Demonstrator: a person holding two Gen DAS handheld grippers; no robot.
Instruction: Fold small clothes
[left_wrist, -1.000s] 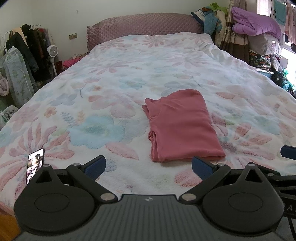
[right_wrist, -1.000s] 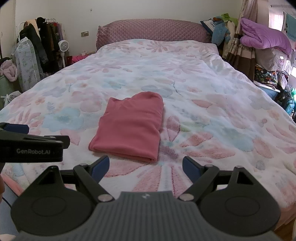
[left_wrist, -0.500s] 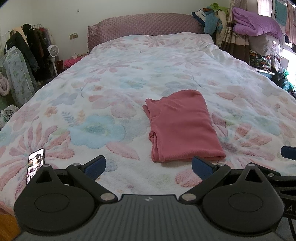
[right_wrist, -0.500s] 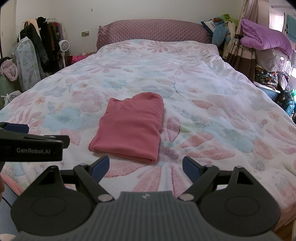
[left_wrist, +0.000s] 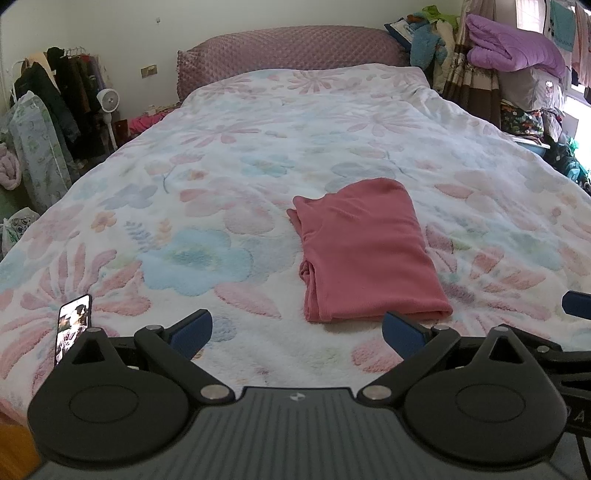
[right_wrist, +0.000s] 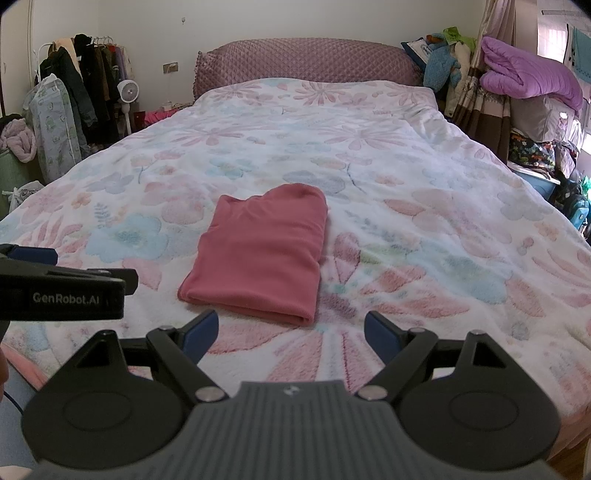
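Observation:
A pink garment (left_wrist: 365, 251) (right_wrist: 260, 251) lies folded into a neat rectangle on the floral bedspread (left_wrist: 221, 166) (right_wrist: 424, 221), near the bed's front edge. My left gripper (left_wrist: 297, 330) hovers open just short of the garment's near edge, nothing between its blue pads. My right gripper (right_wrist: 291, 332) is likewise open and empty, a little back from the garment's near right corner. The left gripper's body (right_wrist: 62, 291) shows at the left of the right wrist view, and a blue pad of the right gripper (left_wrist: 576, 304) shows at the right edge of the left wrist view.
A phone (left_wrist: 72, 328) with a lit screen lies at the bed's front left corner. A padded headboard (right_wrist: 306, 61) closes the far end. A clothes rack (right_wrist: 74, 96) and fan (right_wrist: 127, 90) stand left; piled bedding (right_wrist: 532, 74) and clutter stand right.

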